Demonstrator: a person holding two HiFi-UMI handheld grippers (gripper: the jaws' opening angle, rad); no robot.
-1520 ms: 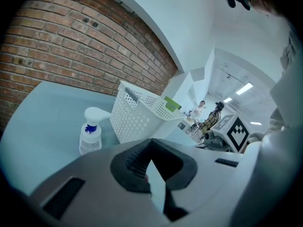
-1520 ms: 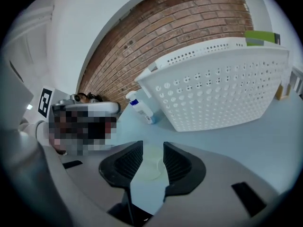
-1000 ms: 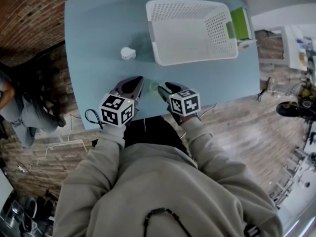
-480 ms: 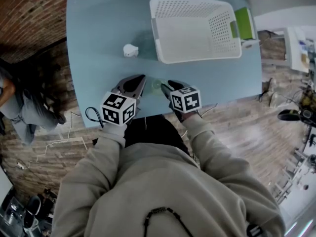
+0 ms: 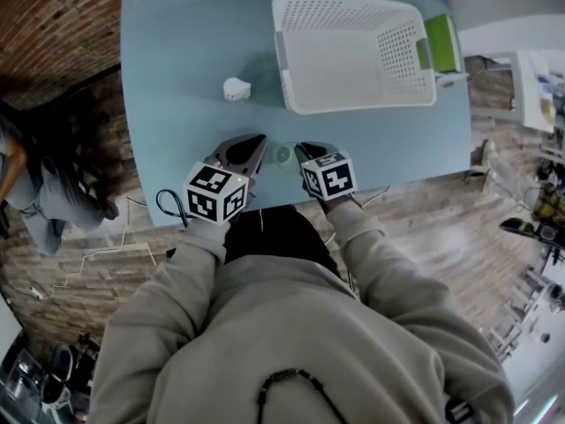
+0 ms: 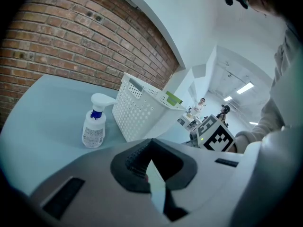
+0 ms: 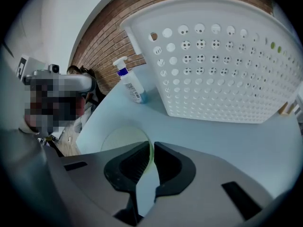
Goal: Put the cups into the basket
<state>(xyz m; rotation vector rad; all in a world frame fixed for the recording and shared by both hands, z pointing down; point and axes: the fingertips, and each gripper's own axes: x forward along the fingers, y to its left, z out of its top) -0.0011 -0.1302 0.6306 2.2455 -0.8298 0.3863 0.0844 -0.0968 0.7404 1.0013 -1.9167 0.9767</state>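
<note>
Jaws of the right gripper [image 7: 152, 145] have just been closing and now stand narrow, pinched on the thin rim of a translucent, pale green cup [image 7: 118, 137], whose wall runs up between them. Those of the left gripper [image 6: 150, 144] are drawn together at the tips with nothing between them. In the head view the cup stands upright on the pale blue tabletop [image 5: 185, 42], close to its near edge and between the two grippers: the left one just beside it at 9 o'clock, the right one on it from 3 o'clock. A white perforated basket [image 5: 362, 106] lies well apart from the cup at about 1 o'clock, towards the far right of the tabletop, with nothing visible inside it. A small white spray bottle [image 5: 235, 88] with a blue collar stands upright at the cup's 11 o'clock, near the basket's left wall but apart from it. A green object [image 5: 439, 42] sits against the basket's right side.
</note>
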